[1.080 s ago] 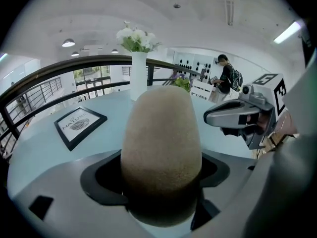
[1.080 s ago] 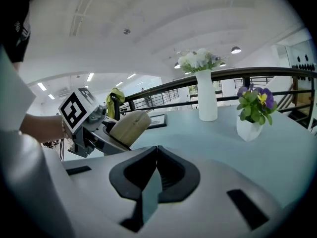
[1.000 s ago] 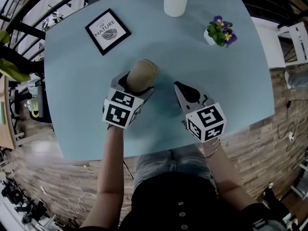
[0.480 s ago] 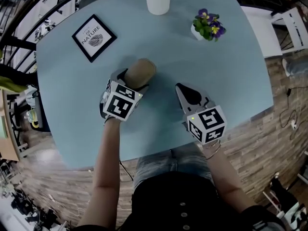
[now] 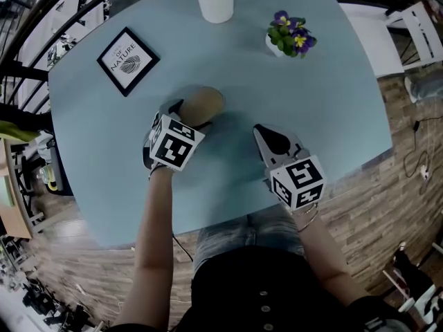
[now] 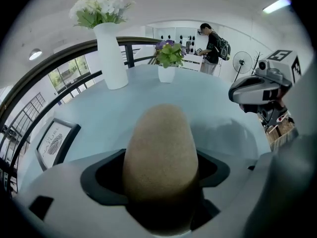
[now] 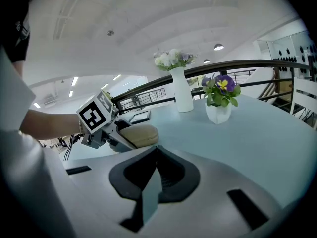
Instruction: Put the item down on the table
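Left gripper (image 5: 187, 116) clamped on case (image 5: 202, 104), long axis along the jaws, toward table's (image 5: 332, 95) far edge. Right gripper (image 5: 261, 131) closed, empty.

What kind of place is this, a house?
Probably not: it looks like a big indoor hall or workspace. A curved railing runs behind the blue table, with a standing fan and ceiling strip lights beyond.

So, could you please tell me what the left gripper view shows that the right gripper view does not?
Only the left gripper view shows the right gripper and a person standing in the background. Only the right gripper view shows the left gripper from outside, shut on the tan item. Both show that item, the white vase, the potted flowers and the blue table.
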The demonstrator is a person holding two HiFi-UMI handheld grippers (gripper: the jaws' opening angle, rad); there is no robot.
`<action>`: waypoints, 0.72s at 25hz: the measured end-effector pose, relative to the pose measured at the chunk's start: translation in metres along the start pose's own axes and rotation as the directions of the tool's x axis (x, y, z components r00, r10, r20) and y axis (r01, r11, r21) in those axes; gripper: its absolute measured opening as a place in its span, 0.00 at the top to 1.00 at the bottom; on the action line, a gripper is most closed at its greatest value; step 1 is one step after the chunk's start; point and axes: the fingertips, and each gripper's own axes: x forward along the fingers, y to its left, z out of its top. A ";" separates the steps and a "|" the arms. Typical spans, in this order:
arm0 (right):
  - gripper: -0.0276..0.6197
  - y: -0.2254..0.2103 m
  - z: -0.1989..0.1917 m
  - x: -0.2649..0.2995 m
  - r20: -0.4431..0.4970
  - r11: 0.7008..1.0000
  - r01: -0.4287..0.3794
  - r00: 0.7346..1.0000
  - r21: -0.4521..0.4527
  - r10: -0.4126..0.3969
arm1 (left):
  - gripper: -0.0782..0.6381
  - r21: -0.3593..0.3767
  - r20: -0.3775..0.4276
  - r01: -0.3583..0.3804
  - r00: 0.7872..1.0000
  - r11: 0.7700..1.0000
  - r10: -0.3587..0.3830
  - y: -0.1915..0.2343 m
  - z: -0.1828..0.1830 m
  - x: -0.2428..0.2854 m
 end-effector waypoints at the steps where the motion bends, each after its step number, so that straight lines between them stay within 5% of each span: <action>1: 0.95 -0.001 -0.001 -0.001 -0.003 1.000 0.002 1.000 0.002 -0.002 | 0.33 -0.001 -0.002 -0.003 1.000 1.000 0.003 0.000 0.000 0.000; 18: 0.95 0.002 0.003 0.010 -0.035 0.997 -0.075 0.997 -0.008 0.075 | 0.33 0.000 0.057 -0.029 0.998 1.000 0.029 -0.005 0.002 -0.001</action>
